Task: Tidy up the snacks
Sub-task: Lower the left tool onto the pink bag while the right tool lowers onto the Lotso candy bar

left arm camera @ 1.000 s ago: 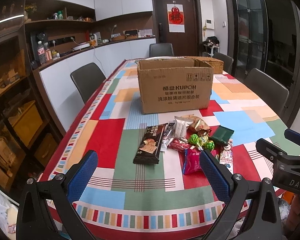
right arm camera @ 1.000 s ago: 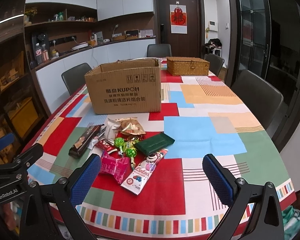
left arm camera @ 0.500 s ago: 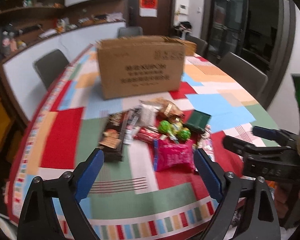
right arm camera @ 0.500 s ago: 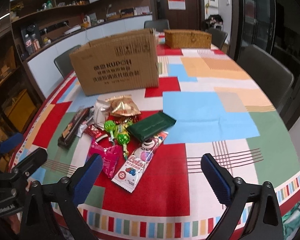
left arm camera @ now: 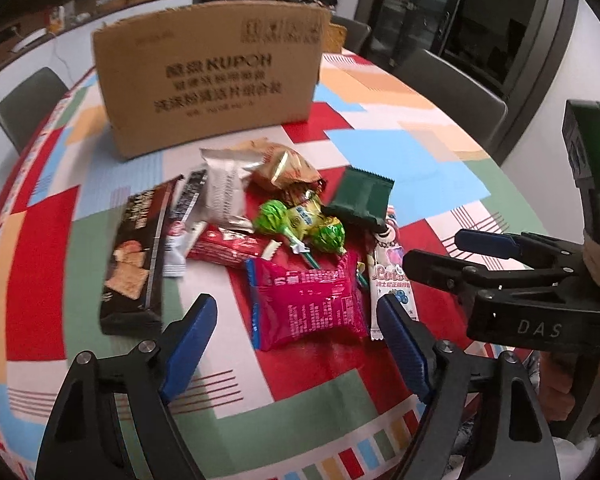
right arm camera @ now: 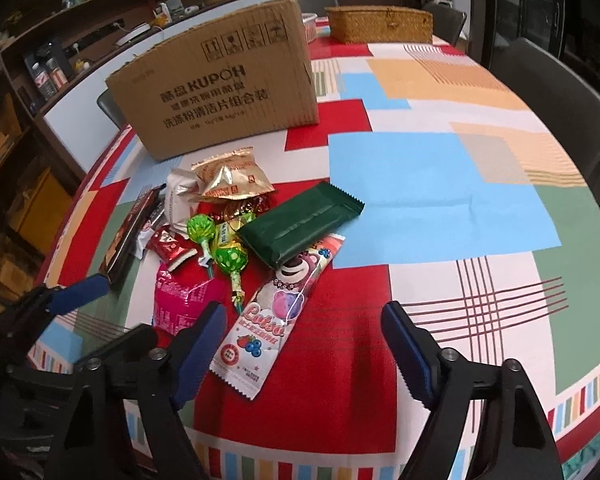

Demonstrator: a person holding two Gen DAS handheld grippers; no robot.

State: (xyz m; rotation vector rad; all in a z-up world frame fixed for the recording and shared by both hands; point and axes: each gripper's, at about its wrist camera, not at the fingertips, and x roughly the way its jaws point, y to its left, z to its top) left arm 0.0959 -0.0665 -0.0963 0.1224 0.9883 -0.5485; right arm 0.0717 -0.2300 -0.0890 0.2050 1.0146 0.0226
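Snacks piled in the middle of the surface (left arm camera: 300, 408).
The pink snack bag (left arm camera: 306, 304) lies between the wide-open left hand-held gripper (left arm camera: 296, 344) fingers; the right hand-held gripper (right arm camera: 306, 346), also open, frames the Lotso packet (right arm camera: 276, 312).

left tongs (left arm camera: 296, 344): agape, holding nothing | right tongs (right arm camera: 304, 344): agape, holding nothing, beside left

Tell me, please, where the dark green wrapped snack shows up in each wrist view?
Left wrist: dark green packet lies right of centre, at the pile's right edge, above the pink packet.
Right wrist: dark green packet lies centre-left, overlapping the Lotso bear packet's top end.
Shared landmark: the cardboard box behind the pile.
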